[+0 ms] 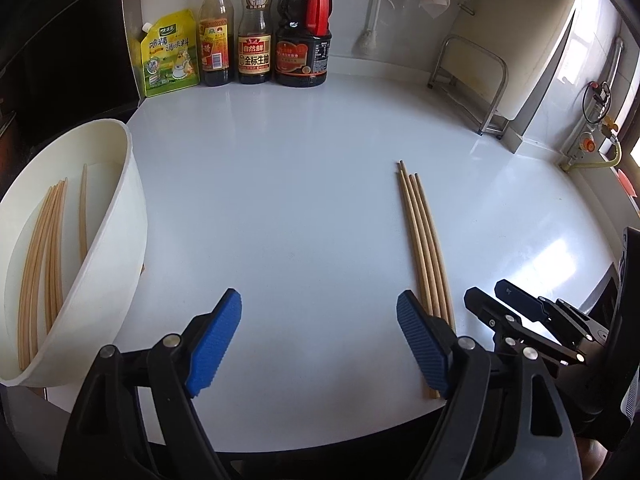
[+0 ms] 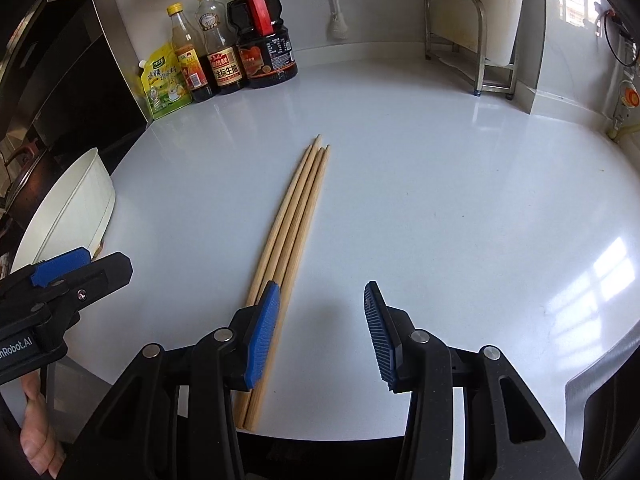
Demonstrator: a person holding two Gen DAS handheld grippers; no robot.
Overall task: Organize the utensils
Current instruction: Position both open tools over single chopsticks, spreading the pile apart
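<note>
Several wooden chopsticks (image 1: 424,240) lie side by side on the white counter, tips pointing away; they also show in the right wrist view (image 2: 296,216). A white tub (image 1: 116,240) at the left holds several more chopsticks (image 1: 44,248); the tub also shows in the right wrist view (image 2: 76,208). My left gripper (image 1: 318,340) is open and empty, with its right finger over the near ends of the loose chopsticks. My right gripper (image 2: 320,332) is open and empty, with its left finger over the same chopsticks' near ends. Each gripper shows at the edge of the other's view.
A yellow-green seasoning pouch (image 1: 170,54) and three sauce bottles (image 1: 256,32) stand against the back wall. A metal rack (image 1: 472,80) holding a white board stands at the back right. The counter's front edge (image 1: 320,440) runs just below the grippers.
</note>
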